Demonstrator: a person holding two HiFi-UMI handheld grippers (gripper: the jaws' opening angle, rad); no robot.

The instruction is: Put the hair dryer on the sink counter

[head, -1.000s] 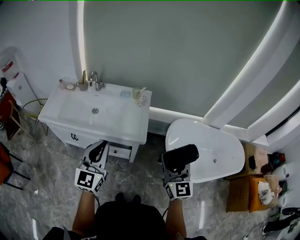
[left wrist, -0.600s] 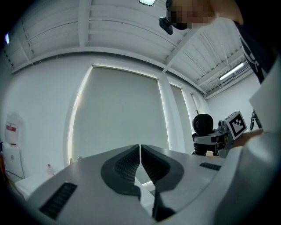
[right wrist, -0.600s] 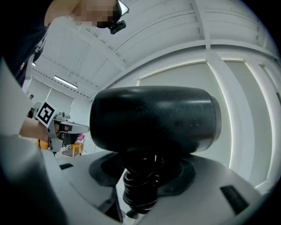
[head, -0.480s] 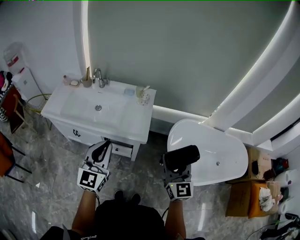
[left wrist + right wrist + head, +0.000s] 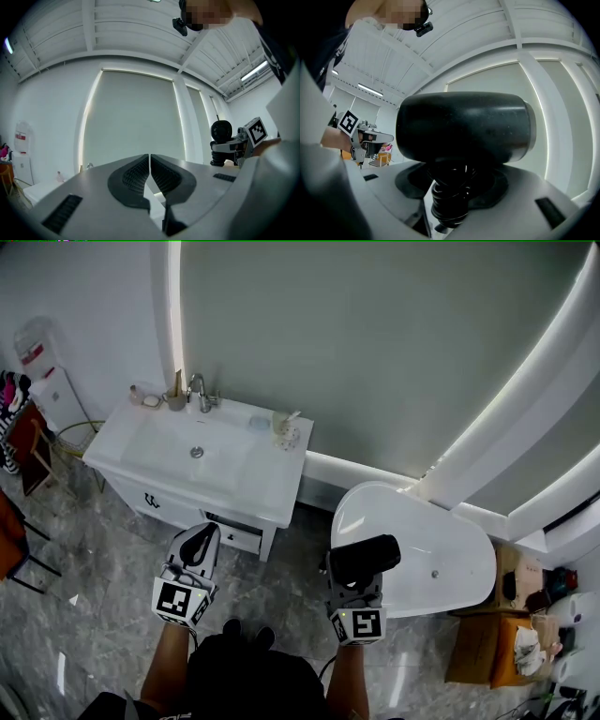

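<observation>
A black hair dryer (image 5: 364, 557) (image 5: 464, 126) is held upright by its ribbed handle in my right gripper (image 5: 349, 579) (image 5: 452, 187), in front of the bathtub in the head view. Its barrel lies crosswise above the jaws. My left gripper (image 5: 199, 545) (image 5: 150, 171) is shut with nothing between its ribbed pads, just in front of the vanity's drawer. The white sink counter (image 5: 267, 486) stands ahead and to the left, with a basin and a faucet (image 5: 198, 392). In the left gripper view, the right gripper with the hair dryer (image 5: 221, 133) shows at the right.
A white bathtub (image 5: 450, 559) sits right of the vanity. Small bottles (image 5: 150, 397) stand by the faucet, a cup (image 5: 286, 435) at the counter's back right corner. Chairs (image 5: 19, 512) stand at the far left, cardboard boxes (image 5: 487, 648) at the right. The floor is grey marble.
The whole view has shifted slightly: the vanity and the tub have slid a little rightward and nearer. Both grippers keep their places in the picture, and the hair dryer stays held.
</observation>
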